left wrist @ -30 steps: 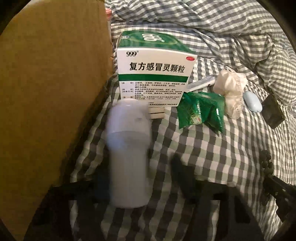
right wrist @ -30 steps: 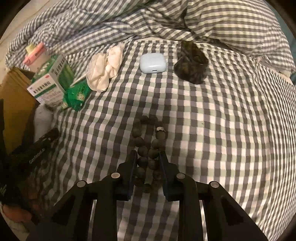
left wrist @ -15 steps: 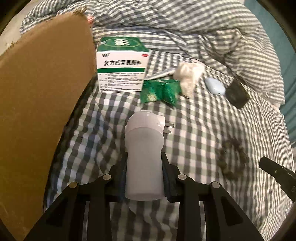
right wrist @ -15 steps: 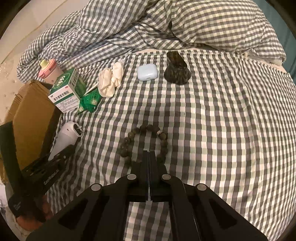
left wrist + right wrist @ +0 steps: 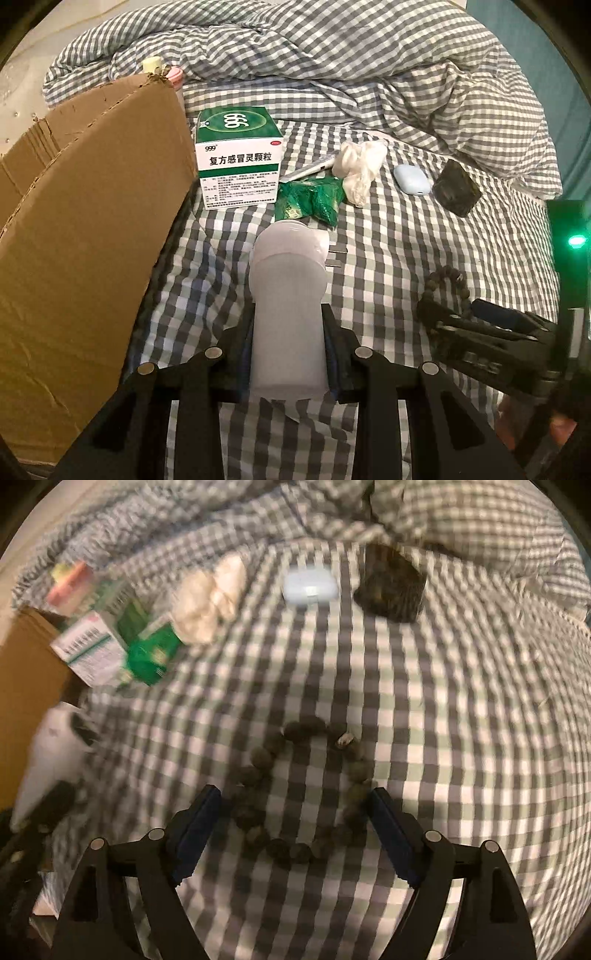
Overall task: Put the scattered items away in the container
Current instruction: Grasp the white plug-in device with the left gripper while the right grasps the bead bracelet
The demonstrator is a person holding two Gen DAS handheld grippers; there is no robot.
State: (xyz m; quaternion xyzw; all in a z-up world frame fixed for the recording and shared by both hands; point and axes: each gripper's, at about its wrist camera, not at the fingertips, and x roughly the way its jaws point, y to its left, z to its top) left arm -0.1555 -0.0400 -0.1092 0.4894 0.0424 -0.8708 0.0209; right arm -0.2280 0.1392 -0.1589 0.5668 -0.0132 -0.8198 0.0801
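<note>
Both grippers are busy: the left gripper [image 5: 290, 343] clenches a white plug-in device [image 5: 288, 314] lengthwise beside the cardboard box [image 5: 85, 236], while the right gripper [image 5: 295, 834] straddles the bead bracelet [image 5: 306, 786], jaws spread.

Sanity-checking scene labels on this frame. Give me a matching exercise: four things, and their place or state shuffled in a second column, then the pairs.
Things:
1. white plug-in device
2. bead bracelet
3. earbud case
4. medicine box

Place or state:
A. stands upright beside the cardboard box
B. lies on the checked bedsheet between the wide-open fingers of the right gripper
C. clamped in the left gripper
D. lies between the white crumpled cloth and the dark hair claw

Pairs: 1-C, 2-B, 3-D, 4-A
</note>
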